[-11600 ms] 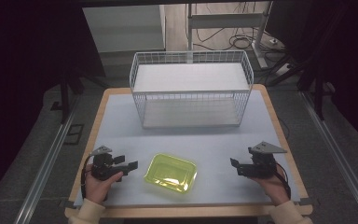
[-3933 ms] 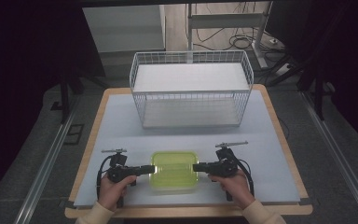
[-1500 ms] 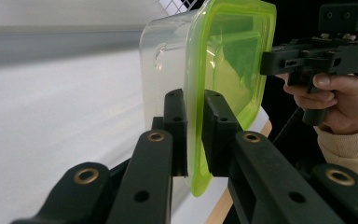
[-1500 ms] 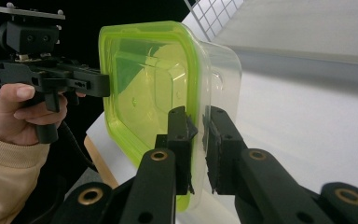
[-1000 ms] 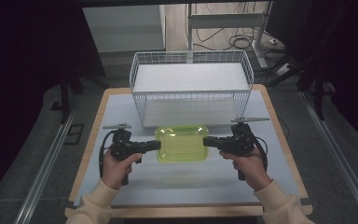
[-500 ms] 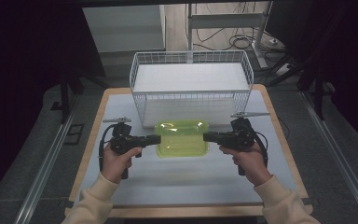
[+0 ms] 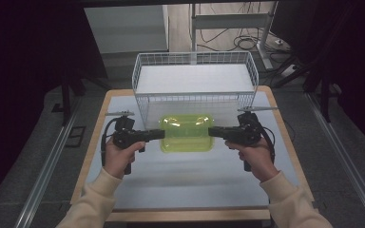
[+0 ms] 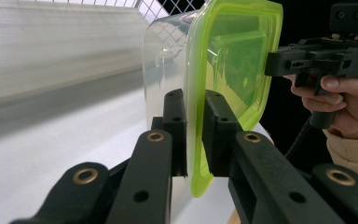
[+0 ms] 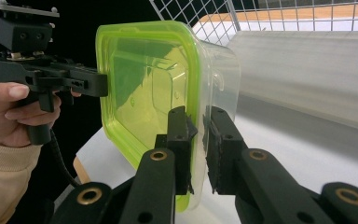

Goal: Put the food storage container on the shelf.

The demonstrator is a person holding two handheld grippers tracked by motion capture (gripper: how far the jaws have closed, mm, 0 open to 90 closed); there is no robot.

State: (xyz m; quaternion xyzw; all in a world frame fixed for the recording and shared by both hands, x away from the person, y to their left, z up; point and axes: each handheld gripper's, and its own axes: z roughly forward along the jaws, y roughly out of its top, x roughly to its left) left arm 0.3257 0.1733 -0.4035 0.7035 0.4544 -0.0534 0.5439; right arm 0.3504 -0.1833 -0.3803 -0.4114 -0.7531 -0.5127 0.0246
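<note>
Jaws of both grippers apparently clamp container (image 7: 186,132) rims.

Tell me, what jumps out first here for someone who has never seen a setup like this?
The bright yellow-green container stands out at once, held up between the two tongs over the middle of the table: the left tongs pinch its left rim and the right tongs its right rim. Just behind it stands a white wire basket at the far end of the table.
</note>
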